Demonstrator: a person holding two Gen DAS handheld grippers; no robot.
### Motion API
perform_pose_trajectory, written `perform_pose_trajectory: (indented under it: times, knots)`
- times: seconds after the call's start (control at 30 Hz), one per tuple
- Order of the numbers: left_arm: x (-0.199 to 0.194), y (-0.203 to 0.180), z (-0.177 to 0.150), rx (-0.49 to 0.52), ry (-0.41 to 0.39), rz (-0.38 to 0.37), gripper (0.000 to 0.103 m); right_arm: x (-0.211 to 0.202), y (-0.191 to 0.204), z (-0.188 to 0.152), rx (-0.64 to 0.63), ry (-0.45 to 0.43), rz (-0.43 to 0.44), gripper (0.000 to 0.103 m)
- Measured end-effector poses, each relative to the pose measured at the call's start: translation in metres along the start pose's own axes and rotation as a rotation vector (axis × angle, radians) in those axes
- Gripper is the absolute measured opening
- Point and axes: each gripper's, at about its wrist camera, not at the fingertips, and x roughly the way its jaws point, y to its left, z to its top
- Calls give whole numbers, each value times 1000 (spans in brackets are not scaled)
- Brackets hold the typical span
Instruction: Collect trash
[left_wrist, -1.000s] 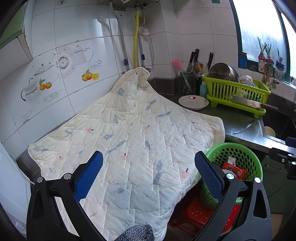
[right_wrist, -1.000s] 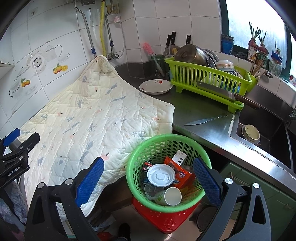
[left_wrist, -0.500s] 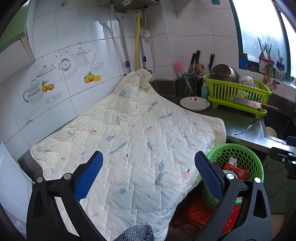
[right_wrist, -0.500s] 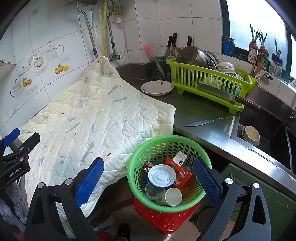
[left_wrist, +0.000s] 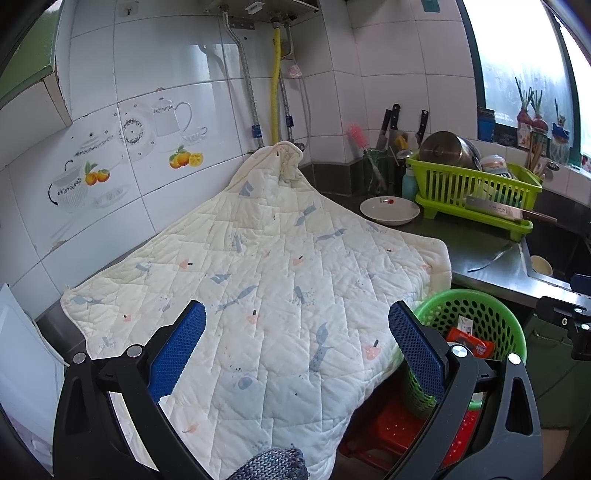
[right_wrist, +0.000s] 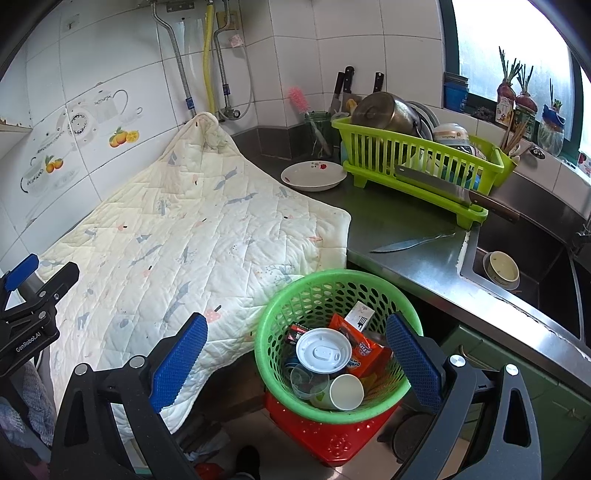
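Both views have slid a little, so the quilt (left_wrist: 258, 280) and the basket (right_wrist: 280, 325) now sit a bit further right than a second ago, and nothing else has changed. The left gripper (left_wrist: 297, 354) is wide open, with nothing between its blue pads (left_wrist: 177, 350). It hangs over the quilt and does not touch it. The right gripper (right_wrist: 293, 360) is wide open too and holds nothing. It hangs above the green basket, which shows between its two pads (right_wrist: 413, 365). The basket stands upright on a red stool (right_wrist: 314, 432), just beside the quilt's edge and in front of the counter (right_wrist: 406, 243). Its open top faces up. Inside lie a white lid (right_wrist: 323, 350) lying flat, an orange wrapper (right_wrist: 356, 347), a clear cup (right_wrist: 306, 380) and a paper cup (right_wrist: 345, 391) tipped on its side with its mouth toward the camera. A knife (right_wrist: 410, 242) lies flat on the counter, its tip pointing toward the quilt.
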Motion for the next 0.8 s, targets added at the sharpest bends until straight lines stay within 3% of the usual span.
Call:
perform_pose_trajectory:
  times: [0.8]
  knots:
    - [-2,3,1,-6,-12,18,98,0,4,3,1,-5,5,94]
